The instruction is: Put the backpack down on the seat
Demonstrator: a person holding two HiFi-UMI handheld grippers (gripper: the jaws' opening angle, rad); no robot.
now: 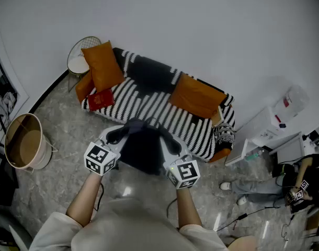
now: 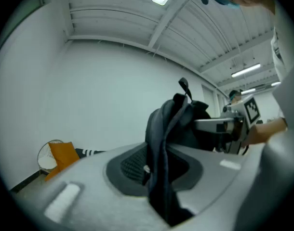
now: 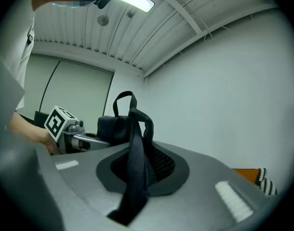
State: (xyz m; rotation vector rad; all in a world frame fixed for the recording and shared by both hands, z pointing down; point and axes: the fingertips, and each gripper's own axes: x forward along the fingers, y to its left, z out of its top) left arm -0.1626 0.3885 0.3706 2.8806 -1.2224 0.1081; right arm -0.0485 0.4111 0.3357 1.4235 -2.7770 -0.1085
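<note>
A black backpack (image 1: 143, 148) hangs in the air between my two grippers, over the floor just in front of the black-and-white striped sofa seat (image 1: 154, 111). My left gripper (image 1: 117, 136) is shut on one dark shoulder strap (image 2: 161, 167), which runs up out of its jaws to the bag's body (image 2: 188, 124). On the bag's other side my right gripper (image 1: 168, 141) is shut on the other strap (image 3: 137, 162). The bag's carry loop (image 3: 124, 100) stands up on top. Each gripper view shows the opposite gripper's marker cube beyond the bag.
Two orange cushions (image 1: 102, 64) (image 1: 197, 95) and a red one (image 1: 100, 99) lie on the sofa. A round wire side table (image 1: 80, 56) stands at its left end, a tan bin (image 1: 24, 141) on the floor at left. White equipment (image 1: 274, 129) and a seated person (image 1: 300, 184) are at right.
</note>
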